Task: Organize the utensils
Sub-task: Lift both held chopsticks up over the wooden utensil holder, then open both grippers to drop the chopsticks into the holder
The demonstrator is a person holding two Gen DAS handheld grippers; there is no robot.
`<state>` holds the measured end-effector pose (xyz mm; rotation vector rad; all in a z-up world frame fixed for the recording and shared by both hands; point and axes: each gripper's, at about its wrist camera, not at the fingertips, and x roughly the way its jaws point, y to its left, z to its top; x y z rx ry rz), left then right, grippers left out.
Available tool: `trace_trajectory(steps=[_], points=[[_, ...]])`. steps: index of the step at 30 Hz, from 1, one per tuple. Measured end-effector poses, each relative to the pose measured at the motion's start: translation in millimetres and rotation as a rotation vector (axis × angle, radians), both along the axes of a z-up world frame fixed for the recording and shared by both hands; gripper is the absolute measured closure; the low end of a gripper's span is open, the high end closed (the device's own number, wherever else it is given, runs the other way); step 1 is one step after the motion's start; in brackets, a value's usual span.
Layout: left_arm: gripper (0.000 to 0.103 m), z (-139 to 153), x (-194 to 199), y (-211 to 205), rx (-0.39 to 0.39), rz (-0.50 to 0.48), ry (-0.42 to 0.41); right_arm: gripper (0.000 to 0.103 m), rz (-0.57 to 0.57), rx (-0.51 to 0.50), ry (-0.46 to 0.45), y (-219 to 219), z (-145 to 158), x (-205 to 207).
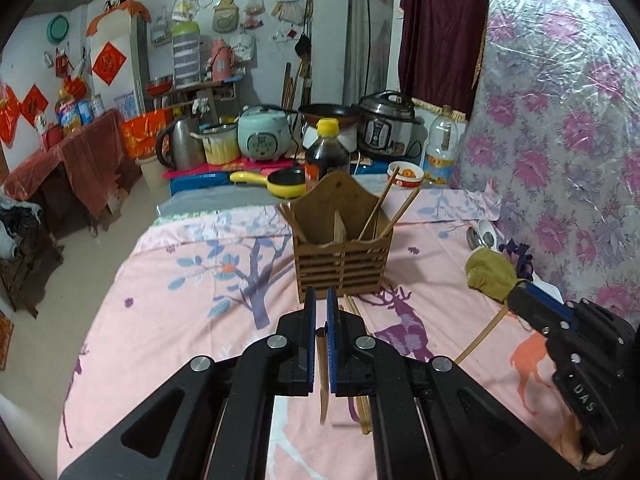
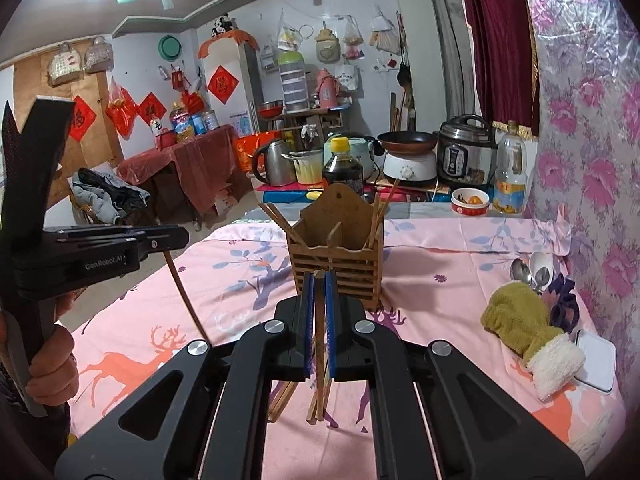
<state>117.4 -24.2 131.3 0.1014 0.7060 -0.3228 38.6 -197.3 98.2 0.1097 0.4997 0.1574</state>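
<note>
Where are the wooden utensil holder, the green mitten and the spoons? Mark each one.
wooden utensil holder (image 1: 343,268), left wrist view, slatted front wall.
green mitten (image 2: 516,312), right wrist view, middle of its body.
spoons (image 2: 520,270), right wrist view, bowl of a metal one.

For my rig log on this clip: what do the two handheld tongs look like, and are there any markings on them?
Both tongs are matte black with angular linkage arms, silver round pivot bolts and blue ribbed pads on the fingers. The left tongs show in their own view, and the right tongs likewise. From the side, the left unit's body reads "GenRobot.AI" in pale letters; the right unit's body carries pale letters reading "DAS". No cables are visible.
</note>
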Motion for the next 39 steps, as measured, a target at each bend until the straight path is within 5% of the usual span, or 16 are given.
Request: trace_trajectory(steps=[11,26,31,34,36,38,39], points=[[0.098,22.3,28.3,-23.0,0.012,-0.013,-0.03,0.097,-0.01,-0.036,0.011,7.9,8.7,38.4],[0.098,86.9,156.2,-52.8,-0.042,0.051,-0.115,0.097,-0.135,0.065,-0.064,-20.6,82.8,171.5],[0.097,53.6,192.7,-50.4,-0.101,0.088,-0.113,0.097,-0.185,0.05,-0.067,-21.4,62.4,201.3],[0.097,7.7,212.0,-45.5,-0.121,0.106,0.003,0.092,-0.18,0.036,0.015,-22.5,29.8,218.5],[0.092,-9.5,213.4,-41.3,-0.121,0.098,0.064,0.083,-0.179,0.056,0.03,-27.3,22.7,215.5],[0.057,-13.1,203.8,-31.9,-0.104,0.124,0.051,0.075,-0.18,0.092,0.016,-35.2,24.8,205.0],[0.048,-11.3,197.5,-25.7,-0.105,0.138,0.034,0.072,-0.182,0.103,0.005,-38.3,27.6,198.4]])
